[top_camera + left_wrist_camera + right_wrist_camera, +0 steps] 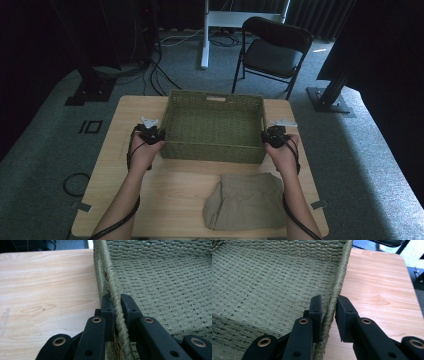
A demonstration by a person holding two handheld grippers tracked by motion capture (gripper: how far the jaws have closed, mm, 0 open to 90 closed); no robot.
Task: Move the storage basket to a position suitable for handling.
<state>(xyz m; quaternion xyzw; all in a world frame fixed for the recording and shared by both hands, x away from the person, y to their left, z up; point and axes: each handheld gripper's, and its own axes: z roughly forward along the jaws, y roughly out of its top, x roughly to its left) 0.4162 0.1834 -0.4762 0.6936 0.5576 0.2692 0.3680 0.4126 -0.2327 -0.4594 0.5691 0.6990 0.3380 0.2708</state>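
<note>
**Both grippers clamped on basket rim, mid two-handed move**

Nearest the person: folded tan garment (245, 201), soft cloth, lying on the front of the tabletop (175, 200), which is light wood-grain laminate with rounded corners. Just past it: olive woven basket (212, 125), rectangular, stiff braided rim, empty, at the tabletop's middle-to-back. Left gripper (150, 134) jaws nearly closed, pinching the left side rim, one jaw inside and one outside. Right gripper (274, 135) likewise on the right side rim; jaws close together, rim between them, outer pad looks barely touching. Step, as judged: basket gripped for repositioning. Next move calls for both hands travelling together and level, so the weave doesn't twist. Beyond: black folding chair (272, 50) on grey carpet.
</note>
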